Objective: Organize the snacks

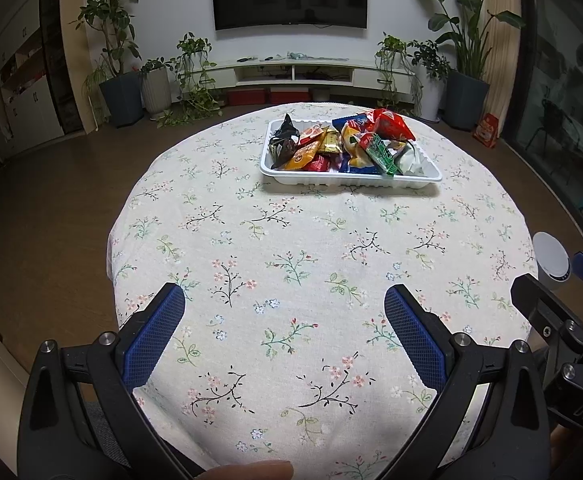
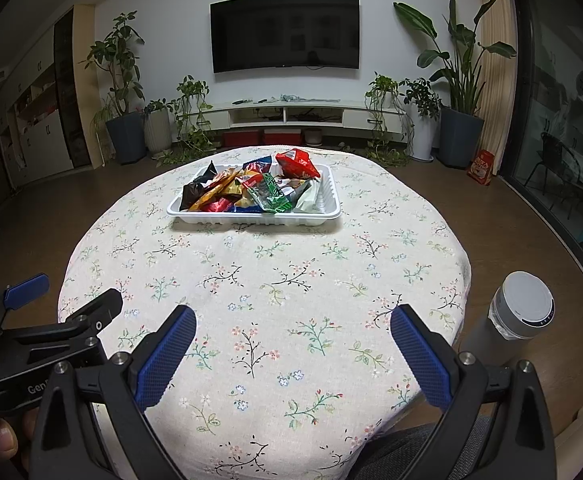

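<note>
White tray (image 1: 431, 168) of mixed snack packets (image 1: 343, 142): far centre of the round floral-cloth table (image 1: 291, 264). Left gripper (image 1: 283, 304) and right gripper (image 2: 291, 324): both at the near edge, jaws wide, holding nothing. Grey bottle (image 2: 521, 312): off the table's near right.

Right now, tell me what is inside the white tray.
The white tray holds piled snack packets: a red bag on top, a green packet, a dark one. Anything beneath the pile is hidden.
</note>
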A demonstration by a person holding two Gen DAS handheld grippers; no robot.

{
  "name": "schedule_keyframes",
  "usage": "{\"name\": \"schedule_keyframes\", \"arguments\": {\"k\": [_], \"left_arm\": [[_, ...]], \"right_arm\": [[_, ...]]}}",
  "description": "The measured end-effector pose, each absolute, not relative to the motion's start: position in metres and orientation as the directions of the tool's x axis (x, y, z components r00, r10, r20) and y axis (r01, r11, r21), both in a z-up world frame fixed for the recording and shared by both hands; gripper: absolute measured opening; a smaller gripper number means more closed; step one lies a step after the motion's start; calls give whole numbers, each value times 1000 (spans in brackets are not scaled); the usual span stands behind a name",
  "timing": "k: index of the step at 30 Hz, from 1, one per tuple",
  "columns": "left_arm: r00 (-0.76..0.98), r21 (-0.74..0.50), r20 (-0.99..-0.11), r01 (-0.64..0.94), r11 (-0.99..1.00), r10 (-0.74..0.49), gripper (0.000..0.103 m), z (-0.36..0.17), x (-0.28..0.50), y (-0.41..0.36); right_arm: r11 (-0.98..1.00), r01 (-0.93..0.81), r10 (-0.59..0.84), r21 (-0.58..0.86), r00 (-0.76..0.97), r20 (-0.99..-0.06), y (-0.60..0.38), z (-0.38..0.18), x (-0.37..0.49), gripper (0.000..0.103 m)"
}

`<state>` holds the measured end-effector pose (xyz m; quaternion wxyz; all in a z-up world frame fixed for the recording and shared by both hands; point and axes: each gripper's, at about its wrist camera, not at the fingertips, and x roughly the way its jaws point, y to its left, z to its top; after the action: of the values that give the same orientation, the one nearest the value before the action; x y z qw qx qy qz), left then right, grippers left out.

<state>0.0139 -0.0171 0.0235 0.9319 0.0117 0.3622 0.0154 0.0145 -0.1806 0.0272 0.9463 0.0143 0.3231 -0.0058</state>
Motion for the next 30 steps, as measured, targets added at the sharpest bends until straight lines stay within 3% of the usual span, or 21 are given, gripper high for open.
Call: {"name": "schedule_keyframes", "arguments": {"k": [30], "left_arm": [[746,33,-664,-22,999,38,101,19,11,-15]], "right_arm": [[1000,20,-1,23,788,-615,-181,29,14,100]]}}
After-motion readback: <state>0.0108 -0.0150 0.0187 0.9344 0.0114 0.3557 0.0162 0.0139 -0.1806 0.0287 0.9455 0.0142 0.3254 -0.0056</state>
